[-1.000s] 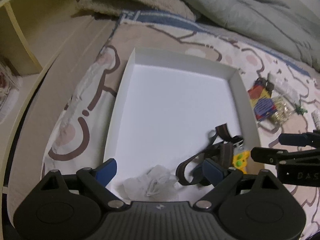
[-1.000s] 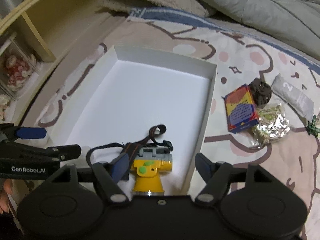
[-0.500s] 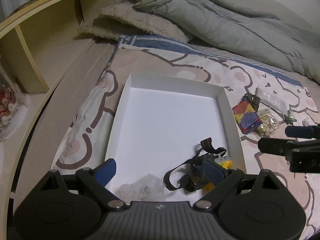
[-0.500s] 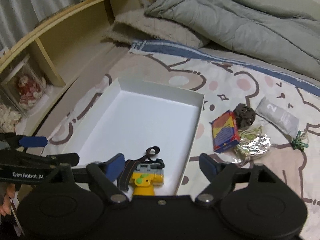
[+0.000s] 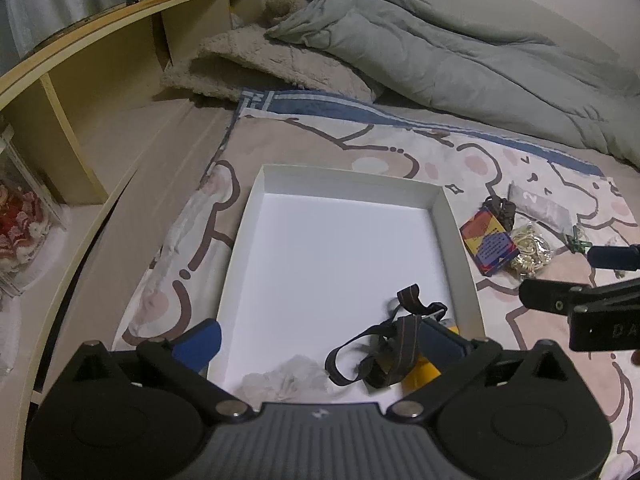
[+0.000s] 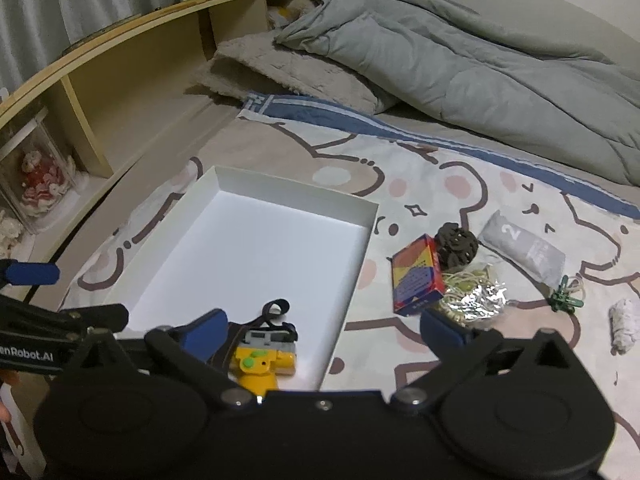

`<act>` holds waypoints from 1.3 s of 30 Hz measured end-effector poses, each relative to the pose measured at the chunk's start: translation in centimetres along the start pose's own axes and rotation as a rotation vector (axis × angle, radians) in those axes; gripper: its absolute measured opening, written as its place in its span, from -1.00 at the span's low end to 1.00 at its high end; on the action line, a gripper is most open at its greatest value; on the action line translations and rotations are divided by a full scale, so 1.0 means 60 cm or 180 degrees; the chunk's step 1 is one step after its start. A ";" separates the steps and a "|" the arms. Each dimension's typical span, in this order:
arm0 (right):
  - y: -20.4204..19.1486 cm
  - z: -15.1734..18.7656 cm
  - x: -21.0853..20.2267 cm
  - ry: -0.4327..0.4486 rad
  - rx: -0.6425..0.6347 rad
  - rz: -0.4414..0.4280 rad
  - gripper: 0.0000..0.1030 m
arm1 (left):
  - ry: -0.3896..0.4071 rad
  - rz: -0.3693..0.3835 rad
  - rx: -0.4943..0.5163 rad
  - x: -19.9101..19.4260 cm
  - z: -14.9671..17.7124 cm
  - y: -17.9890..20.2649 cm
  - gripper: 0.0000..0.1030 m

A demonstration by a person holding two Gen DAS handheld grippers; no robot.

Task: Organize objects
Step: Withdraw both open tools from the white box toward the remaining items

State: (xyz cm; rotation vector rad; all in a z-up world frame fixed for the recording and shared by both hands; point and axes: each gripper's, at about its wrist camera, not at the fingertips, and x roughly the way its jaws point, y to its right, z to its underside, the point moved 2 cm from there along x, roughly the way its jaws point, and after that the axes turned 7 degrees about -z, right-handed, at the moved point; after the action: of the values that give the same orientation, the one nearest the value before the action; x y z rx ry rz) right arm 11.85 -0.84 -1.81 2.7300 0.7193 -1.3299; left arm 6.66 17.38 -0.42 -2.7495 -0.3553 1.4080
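1. Two claws spread wide, jaws just opened further, gripping nothing: left gripper above crumpled white plastic, right gripper above the toy camera.
2. Yellow toy camera, grey top, green spots, dark strap looped beside it; lying in the near right corner of the white tray.
3. Beside the tray: red-blue box, possibly a foil packet, grey pouch.
4. Beneath: bear-print sheet; farther off, grey quilt and wooden shelf.
5. Compared with a second ago: more of the room in view, tray smaller.
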 end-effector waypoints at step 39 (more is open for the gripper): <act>0.253 0.036 -0.083 0.0168 0.0500 0.0721 1.00 | 0.0051 0.0430 0.0342 0.038 -0.078 0.220 1.00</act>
State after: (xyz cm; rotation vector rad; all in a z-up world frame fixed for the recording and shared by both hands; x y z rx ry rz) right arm 13.87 -16.85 -2.19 2.8703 0.3057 -1.3198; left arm 14.19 5.41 -1.24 -2.7414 -0.0918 1.3878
